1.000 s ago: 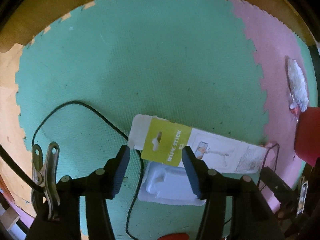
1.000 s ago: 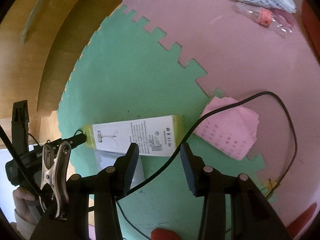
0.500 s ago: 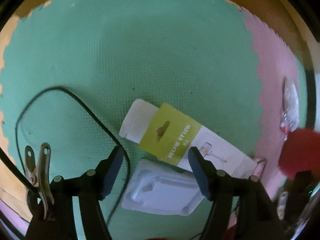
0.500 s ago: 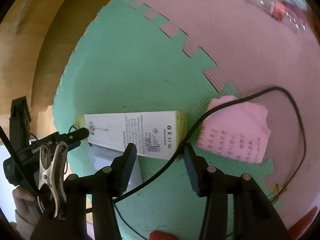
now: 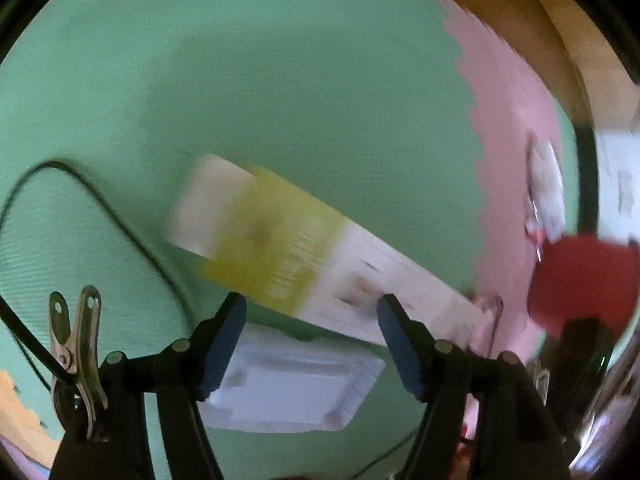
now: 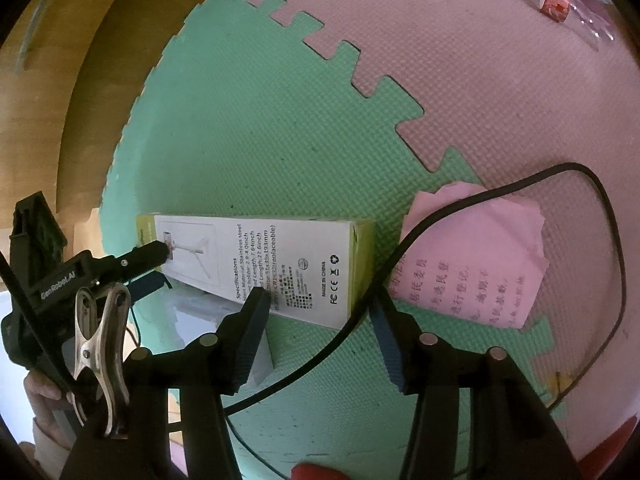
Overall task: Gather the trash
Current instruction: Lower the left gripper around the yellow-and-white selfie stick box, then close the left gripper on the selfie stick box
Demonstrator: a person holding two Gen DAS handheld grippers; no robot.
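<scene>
In the left wrist view, blurred, the left gripper (image 5: 310, 312) has its fingers apart over the selfie-stick box (image 5: 316, 256) on the green floor mat (image 5: 280, 80); a clear plastic tray (image 5: 292, 388) beside it could get pinched too. In the right wrist view, the right gripper (image 6: 318, 312) is also spread, and its black cable (image 6: 440, 216) crosses the box and pink paper (image 6: 476, 256), so it may snag.

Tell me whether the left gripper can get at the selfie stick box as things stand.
Probably yes. The left gripper is open, and the selfie stick box lies flat on the green mat just ahead, nothing between them.
</scene>
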